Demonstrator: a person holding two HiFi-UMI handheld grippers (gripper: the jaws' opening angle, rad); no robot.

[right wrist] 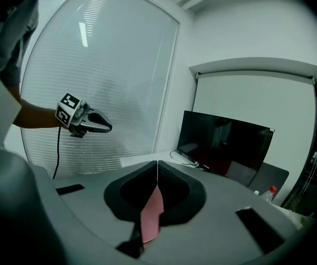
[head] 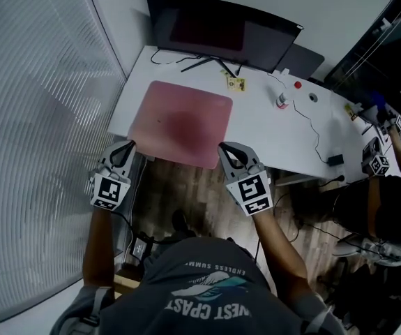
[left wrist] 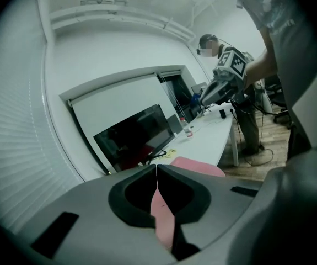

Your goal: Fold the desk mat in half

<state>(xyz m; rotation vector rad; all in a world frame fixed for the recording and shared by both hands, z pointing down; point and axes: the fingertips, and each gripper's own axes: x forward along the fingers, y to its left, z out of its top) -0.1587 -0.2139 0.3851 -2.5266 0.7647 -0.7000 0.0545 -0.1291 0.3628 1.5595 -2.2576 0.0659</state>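
Observation:
The pink desk mat (head: 180,122) lies flat on the white desk (head: 270,128), in front of the monitor. My left gripper (head: 128,145) hovers at the mat's near left corner, and its jaws are shut with nothing between them. Over the near right corner is my right gripper (head: 224,148), also shut and empty. In the left gripper view the shut tips (left wrist: 156,166) point along the mat (left wrist: 198,165), and the right gripper (left wrist: 216,90) shows beyond. In the right gripper view the shut tips (right wrist: 157,163) aim over the mat (right wrist: 151,214), with the left gripper (right wrist: 98,125) at the left.
A dark monitor (head: 221,30) stands at the desk's back edge. A yellow card (head: 236,83), a small bottle (head: 282,101), a cable and a black adapter (head: 335,160) lie to the mat's right. Window blinds (head: 33,117) run along the left. Another person (head: 385,187) stands at far right.

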